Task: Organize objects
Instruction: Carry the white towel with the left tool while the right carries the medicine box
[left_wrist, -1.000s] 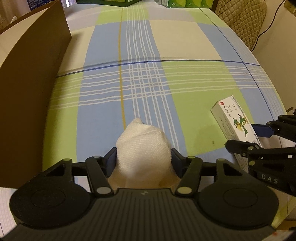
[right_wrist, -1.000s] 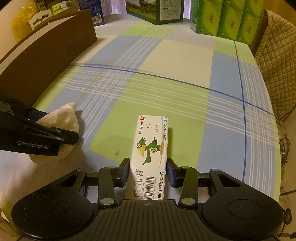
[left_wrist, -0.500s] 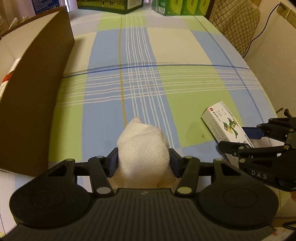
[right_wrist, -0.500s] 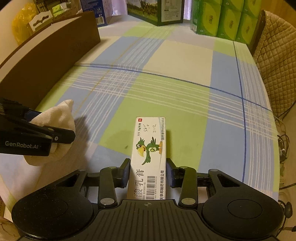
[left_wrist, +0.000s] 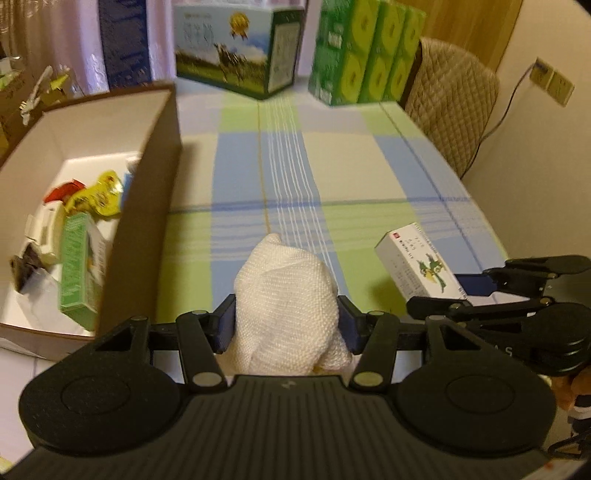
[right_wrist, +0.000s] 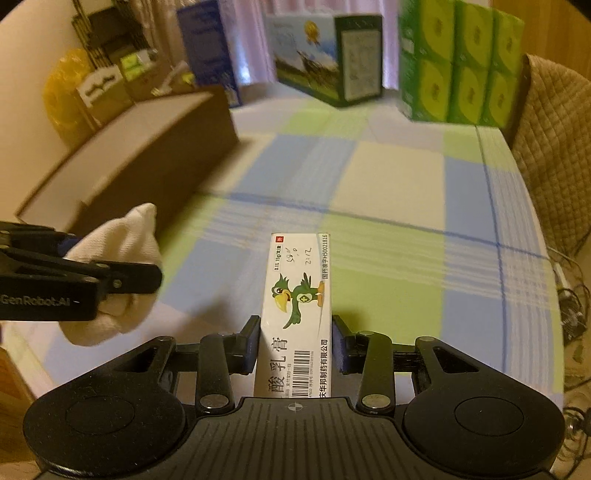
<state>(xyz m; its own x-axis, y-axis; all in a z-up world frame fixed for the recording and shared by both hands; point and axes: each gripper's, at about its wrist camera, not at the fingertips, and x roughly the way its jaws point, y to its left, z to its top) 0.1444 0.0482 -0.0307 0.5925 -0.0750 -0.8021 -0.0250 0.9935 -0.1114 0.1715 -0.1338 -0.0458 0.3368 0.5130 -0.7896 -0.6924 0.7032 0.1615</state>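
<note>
My left gripper (left_wrist: 288, 318) is shut on a white cloth bundle (left_wrist: 286, 295), held above the checked tablecloth. My right gripper (right_wrist: 295, 332) is shut on a white ointment box with a green bird (right_wrist: 299, 302). In the left wrist view that ointment box (left_wrist: 417, 266) and the right gripper (left_wrist: 480, 295) are at the right. The right wrist view has the cloth bundle (right_wrist: 122, 240) and the left gripper (right_wrist: 110, 275) at the left. A brown cardboard box (left_wrist: 162, 177), open at the top, stands left of the cloth and holds several packets.
At the table's far end stand a carton with a cow picture (left_wrist: 236, 55), green packs (left_wrist: 365, 55) and a blue box (left_wrist: 125, 44). A quilted chair back (left_wrist: 450, 107) is at the far right. A cable hangs on the right wall.
Both grippers have risen off the table with their objects. The left wrist view now looks down into the brown box, whose contents were hidden a second ago.
</note>
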